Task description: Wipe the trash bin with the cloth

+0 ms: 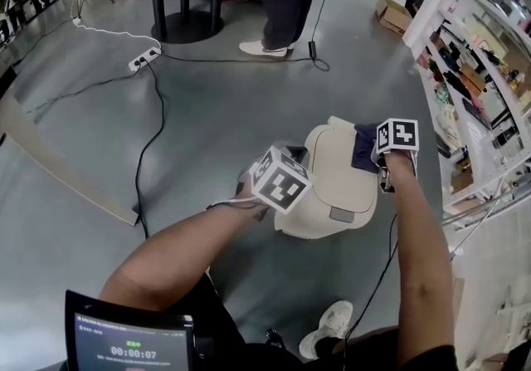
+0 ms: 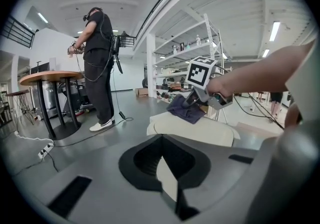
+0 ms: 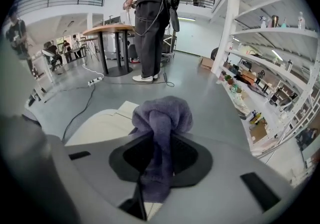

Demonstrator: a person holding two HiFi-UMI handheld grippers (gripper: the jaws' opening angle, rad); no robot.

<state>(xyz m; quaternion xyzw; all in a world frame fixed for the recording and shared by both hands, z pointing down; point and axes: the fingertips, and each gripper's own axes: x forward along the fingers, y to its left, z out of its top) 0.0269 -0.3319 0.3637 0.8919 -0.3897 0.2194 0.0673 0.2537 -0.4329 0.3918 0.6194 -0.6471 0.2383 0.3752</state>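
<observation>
the cream trash bin (image 1: 332, 187) stands on the grey floor (image 1: 199, 120). the right gripper (image 3: 157, 168) is clamped on a bunched purple cloth (image 3: 162, 118), which rests on the far right corner of the bin's lid. the left gripper (image 2: 167, 178) sits at the bin's left side, its jaws nearly closed on a cream edge of the bin.

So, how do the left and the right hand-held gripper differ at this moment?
The right hand-held gripper is shut on the purple cloth. The left hand-held gripper has no cloth, only a cream edge of the bin between its jaws. The right one lays its cloth on the bin's top; the left one sits at the bin's left side. Both touch the bin.
</observation>
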